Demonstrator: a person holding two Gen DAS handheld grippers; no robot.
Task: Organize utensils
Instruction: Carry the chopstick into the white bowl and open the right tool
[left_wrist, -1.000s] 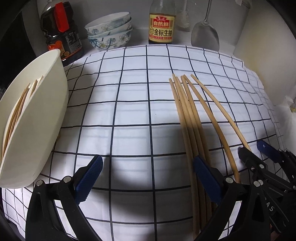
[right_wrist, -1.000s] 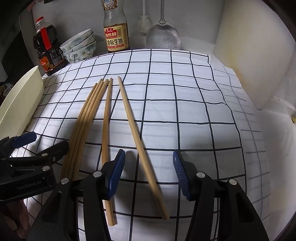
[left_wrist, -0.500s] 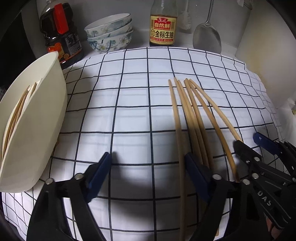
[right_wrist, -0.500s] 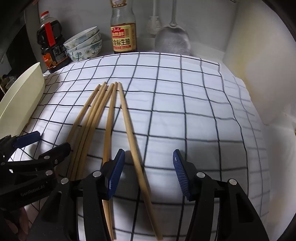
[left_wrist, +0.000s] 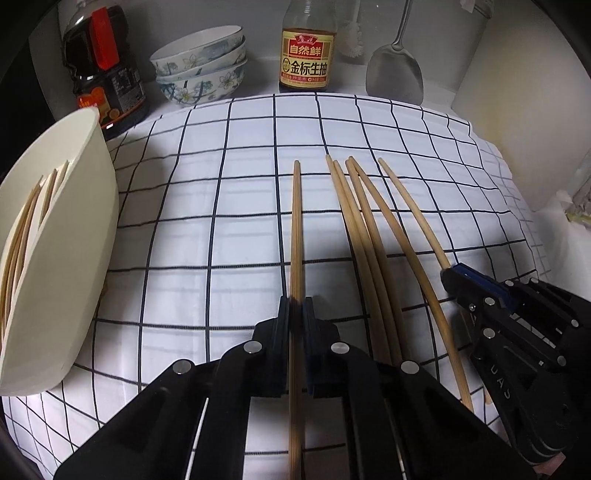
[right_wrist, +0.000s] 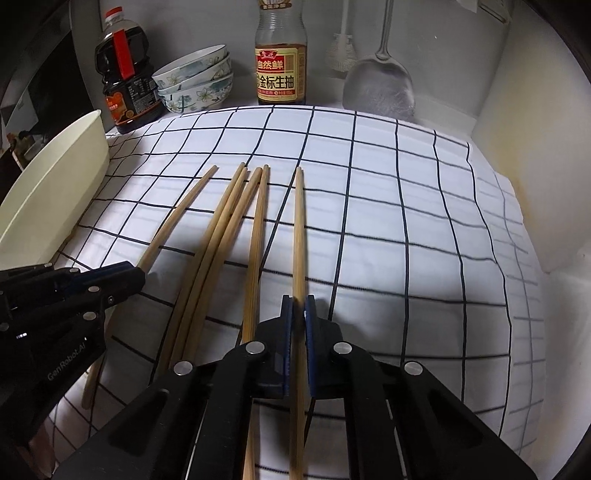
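Several wooden chopsticks lie on a white checked cloth (left_wrist: 221, 206). My left gripper (left_wrist: 296, 306) is shut on one chopstick (left_wrist: 296, 221), the leftmost, which points away from me. My right gripper (right_wrist: 298, 306) is shut on another chopstick (right_wrist: 299, 229), the rightmost. Several loose chopsticks (left_wrist: 364, 236) lie between the two held ones; they also show in the right wrist view (right_wrist: 225, 221). A cream holder (left_wrist: 70, 236) at the left has several chopsticks (left_wrist: 22, 229) inside. Each gripper shows in the other's view, the right one (left_wrist: 454, 277) and the left one (right_wrist: 136, 273).
At the back stand a dark sauce jug (left_wrist: 103, 77), stacked flowered bowls (left_wrist: 201, 66), a soy sauce bottle (left_wrist: 308, 55) and a metal spatula (left_wrist: 395, 70). A white wall (left_wrist: 524, 110) closes the right side. The cream holder's rim (right_wrist: 55, 177) is at the left.
Both grippers have gone from open to shut, each on one chopstick. The left-held chopstick has separated from the bundle, to its left.
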